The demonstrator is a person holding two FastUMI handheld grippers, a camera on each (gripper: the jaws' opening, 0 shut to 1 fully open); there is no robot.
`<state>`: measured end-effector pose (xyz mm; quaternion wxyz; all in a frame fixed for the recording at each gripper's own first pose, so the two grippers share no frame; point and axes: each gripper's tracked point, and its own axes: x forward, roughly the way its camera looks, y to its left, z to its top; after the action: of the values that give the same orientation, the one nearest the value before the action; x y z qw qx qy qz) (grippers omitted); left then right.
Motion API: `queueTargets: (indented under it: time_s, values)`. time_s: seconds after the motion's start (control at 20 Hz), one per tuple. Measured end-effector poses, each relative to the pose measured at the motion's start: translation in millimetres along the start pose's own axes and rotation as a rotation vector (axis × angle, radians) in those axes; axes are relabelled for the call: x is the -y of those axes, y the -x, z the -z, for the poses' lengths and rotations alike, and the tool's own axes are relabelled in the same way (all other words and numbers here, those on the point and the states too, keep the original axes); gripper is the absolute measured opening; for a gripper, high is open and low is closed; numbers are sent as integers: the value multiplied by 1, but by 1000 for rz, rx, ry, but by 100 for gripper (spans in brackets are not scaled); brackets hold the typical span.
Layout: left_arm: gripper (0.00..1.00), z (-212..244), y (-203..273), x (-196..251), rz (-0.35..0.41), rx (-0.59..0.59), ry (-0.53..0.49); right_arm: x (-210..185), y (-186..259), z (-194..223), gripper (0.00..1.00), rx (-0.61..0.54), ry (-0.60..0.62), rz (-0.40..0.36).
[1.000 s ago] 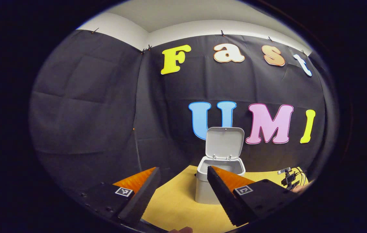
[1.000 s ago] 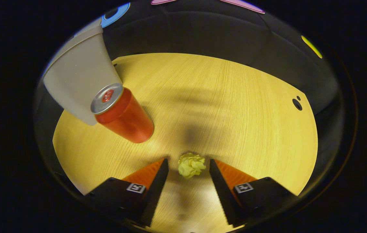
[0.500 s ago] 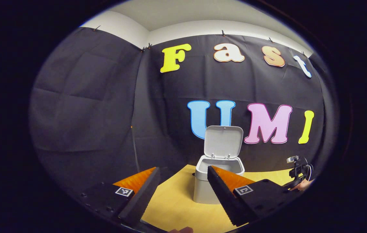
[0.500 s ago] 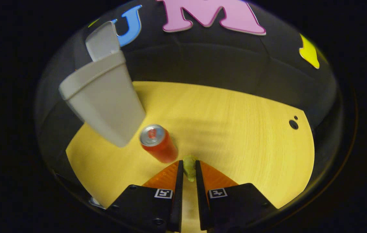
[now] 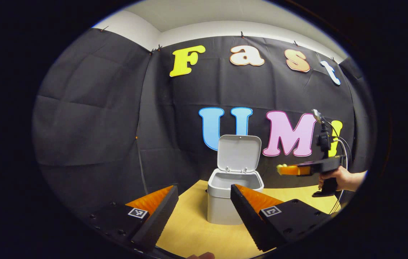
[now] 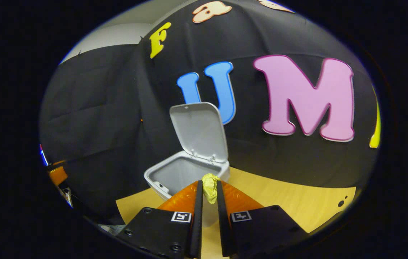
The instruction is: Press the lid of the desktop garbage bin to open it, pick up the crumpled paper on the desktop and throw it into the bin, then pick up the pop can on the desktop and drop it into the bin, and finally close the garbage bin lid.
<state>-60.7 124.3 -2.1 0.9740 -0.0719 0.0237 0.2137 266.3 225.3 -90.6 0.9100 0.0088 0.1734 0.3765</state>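
Both fingers of the right gripper (image 6: 207,187) pinch a small crumpled ball of pale yellow paper (image 6: 210,186) between their tips, held in the air just in front of the open mouth of the light grey plastic desktop bin (image 6: 185,172). That bin stands on the yellow wood-grain tabletop (image 6: 290,201), its flat hinged lid (image 6: 198,131) swung up and leaning back toward the black cloth wall. In the left gripper view, the left gripper (image 5: 204,205) hangs spread wide with nothing between its fingers, low over the tabletop (image 5: 193,230) and facing the bin (image 5: 231,196). To the right there, a hand (image 5: 340,178) carries the right gripper (image 5: 282,169) level with the bin's raised lid (image 5: 239,153).
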Motion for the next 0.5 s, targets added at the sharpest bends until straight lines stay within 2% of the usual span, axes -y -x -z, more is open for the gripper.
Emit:
queueTargets:
  time_s: [0.1, 0.3, 0.5]
  values:
    - [98, 8, 5, 8, 14, -17, 32, -19, -21, 0, 25, -15, 52, -22]
    - [96, 20, 14, 20, 18, -41, 48, -34, -69, 38, 25, -126, 93, -33]
    - [97, 29, 15, 30, 35, -53, 41, -41, -78, 57, 23, -174, 136, -62]
